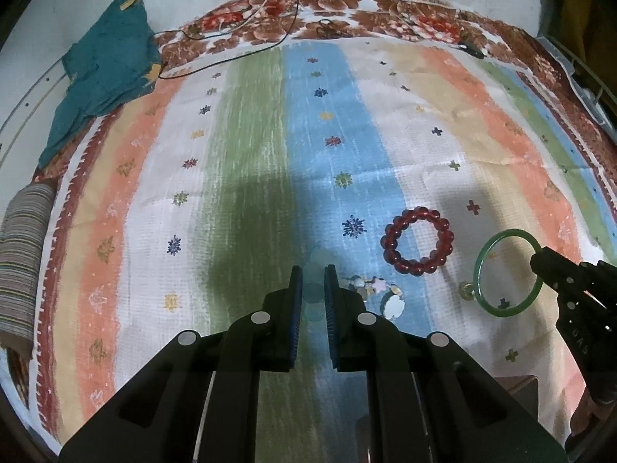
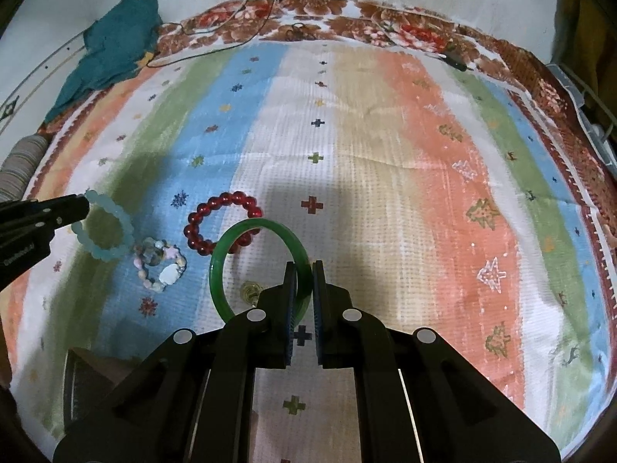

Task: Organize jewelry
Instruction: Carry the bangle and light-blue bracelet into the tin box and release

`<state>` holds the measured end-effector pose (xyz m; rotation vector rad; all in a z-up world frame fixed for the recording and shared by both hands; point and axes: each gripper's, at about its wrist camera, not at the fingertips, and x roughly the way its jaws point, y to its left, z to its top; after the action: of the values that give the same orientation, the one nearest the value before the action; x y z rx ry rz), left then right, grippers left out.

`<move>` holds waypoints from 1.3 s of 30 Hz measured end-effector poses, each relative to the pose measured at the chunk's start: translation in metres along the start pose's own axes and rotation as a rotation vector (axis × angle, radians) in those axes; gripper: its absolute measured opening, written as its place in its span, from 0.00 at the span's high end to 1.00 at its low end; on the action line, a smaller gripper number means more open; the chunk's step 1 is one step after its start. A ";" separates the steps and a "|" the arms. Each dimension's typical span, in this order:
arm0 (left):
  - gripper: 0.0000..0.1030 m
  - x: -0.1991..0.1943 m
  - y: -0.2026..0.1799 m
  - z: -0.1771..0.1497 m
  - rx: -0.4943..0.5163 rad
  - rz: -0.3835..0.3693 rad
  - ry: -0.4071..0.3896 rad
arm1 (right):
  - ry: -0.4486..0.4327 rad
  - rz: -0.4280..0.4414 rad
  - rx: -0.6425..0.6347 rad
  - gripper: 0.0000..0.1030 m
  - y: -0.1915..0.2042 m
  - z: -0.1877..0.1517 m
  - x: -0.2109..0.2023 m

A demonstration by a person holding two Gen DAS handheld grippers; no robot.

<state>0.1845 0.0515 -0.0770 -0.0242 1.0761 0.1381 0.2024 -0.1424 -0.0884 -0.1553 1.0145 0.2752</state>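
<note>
- Left gripper (image 1: 313, 270), black two-finger tool with blue pads: jaws drawn narrow and clamped on a pale aqua beaded bracelet (image 2: 103, 227); in its own view the beads show only as a translucent blur between the pads, while the right wrist view shows the loop hanging from the fingertips over the cloth.
- Right gripper (image 2: 304, 266), same build: jaws narrow, pinching the rim of a smooth translucent green bangle (image 2: 219, 270), a plain rigid ring (jade-like; material not certain). The ring stands out to the left of the fingers in the right wrist view.
- Dark red round-bead bracelet (image 1: 417, 240): lies flat on the cloth, where the blue stripe meets the white, between the two grippers. In the right wrist view the green bangle overlaps its near edge.
- Pastel mixed-charm bracelet (image 2: 160, 268) with a white flower-shaped piece: lies on the blue stripe, just beside the aqua bracelet.
- Small gold-coloured trinket (image 2: 250, 290): on the cloth, seen through the bangle; too small to identify.
- Striped woven cloth (image 1: 443, 154) in green, blue, white, tan and salmon bands with a brown floral border: covers the work surface.
- Crumpled teal fabric (image 1: 108, 73): far left corner, partly off the cloth.
- Thin black cable (image 1: 231, 48): loops across the far border.
</note>
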 end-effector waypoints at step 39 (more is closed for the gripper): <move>0.89 -0.124 -0.021 -0.031 0.024 -0.139 -0.234 | -0.242 0.096 -0.089 0.91 0.022 -0.021 -0.105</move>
<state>0.1025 0.0157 0.0160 -0.0593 0.8393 0.0019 0.1268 -0.1428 -0.0094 -0.1500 0.7714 0.4172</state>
